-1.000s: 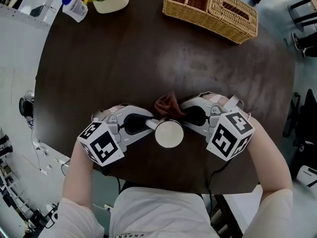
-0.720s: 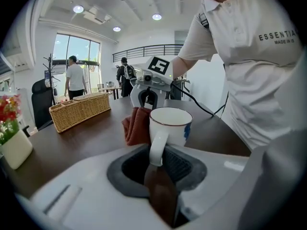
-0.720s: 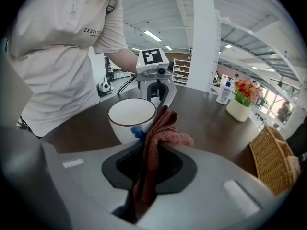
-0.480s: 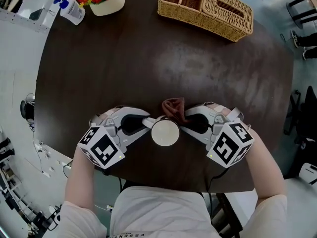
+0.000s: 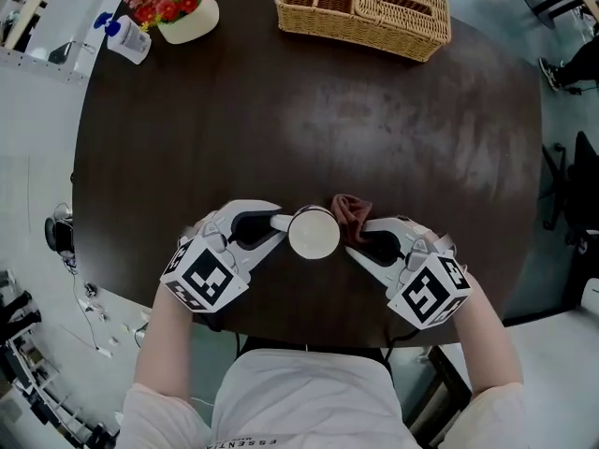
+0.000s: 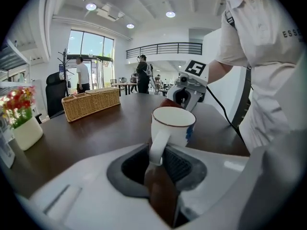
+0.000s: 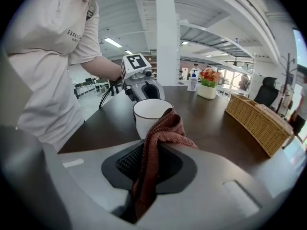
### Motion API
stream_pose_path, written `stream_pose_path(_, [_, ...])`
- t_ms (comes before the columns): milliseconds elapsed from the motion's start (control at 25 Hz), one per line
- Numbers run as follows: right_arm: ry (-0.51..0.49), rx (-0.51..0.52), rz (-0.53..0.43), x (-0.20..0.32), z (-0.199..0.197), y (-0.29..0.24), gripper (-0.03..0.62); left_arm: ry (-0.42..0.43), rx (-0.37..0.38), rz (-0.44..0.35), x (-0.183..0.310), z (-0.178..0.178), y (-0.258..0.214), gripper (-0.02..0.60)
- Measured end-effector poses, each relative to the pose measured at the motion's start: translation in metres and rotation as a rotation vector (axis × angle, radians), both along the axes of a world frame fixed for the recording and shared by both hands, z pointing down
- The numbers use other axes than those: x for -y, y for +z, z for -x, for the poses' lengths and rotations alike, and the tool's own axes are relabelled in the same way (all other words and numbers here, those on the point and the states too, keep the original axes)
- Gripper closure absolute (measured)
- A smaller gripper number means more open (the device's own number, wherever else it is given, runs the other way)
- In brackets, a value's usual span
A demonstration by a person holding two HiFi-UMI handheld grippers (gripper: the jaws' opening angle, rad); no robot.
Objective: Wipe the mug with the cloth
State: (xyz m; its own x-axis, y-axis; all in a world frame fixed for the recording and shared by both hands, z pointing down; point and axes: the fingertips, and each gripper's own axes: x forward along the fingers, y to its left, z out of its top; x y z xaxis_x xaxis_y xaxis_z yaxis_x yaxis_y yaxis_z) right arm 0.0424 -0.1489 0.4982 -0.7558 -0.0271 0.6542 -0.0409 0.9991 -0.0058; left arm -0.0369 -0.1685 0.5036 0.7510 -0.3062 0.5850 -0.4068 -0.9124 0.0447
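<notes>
The white mug (image 5: 314,235) is sitting upright, mouth open to the ceiling, over the 6 o'clock edge of the dark round counter (image 5: 309,120), close to the person's body; whether its base is touching the wood cannot be told. Its handle (image 6: 158,145) is pointing toward 9 o'clock, and the left claw (image 5: 281,223) is pinching that handle between nearly closed jaws, as the left gripper view is showing. At about 2 o'clock of the mug, the reddish-brown cloth (image 5: 351,215) is bunching up just beside the mug's wall and seemingly touching it. The right claw (image 5: 360,237) is clamping that cloth, its jaws drawn in tight on the fabric, with a fold rising out toward the mug's rim. Farther out, a wicker basket (image 5: 360,7) is resting at 12 o'clock on the counter, a flower pot (image 5: 187,17) at 11 o'clock, and a spray bottle (image 5: 126,40) is lying just beyond the pot, off the counter's edge.
</notes>
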Motion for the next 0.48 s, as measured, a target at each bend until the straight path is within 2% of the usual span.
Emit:
stream_pose_path(320, [0.144, -0.006, 0.035, -0.035, 0.0, 0.007, 0.513, -0.098, -0.016, -0.004, -0.007, 0.0, -0.001, 0.5])
stream_pose_path(480, [0.211, -0.002, 0.062, -0.05, 0.001, 0.009, 0.513, -0.116, -0.028, -0.015, -0.011, -0.001, -0.001, 0.5])
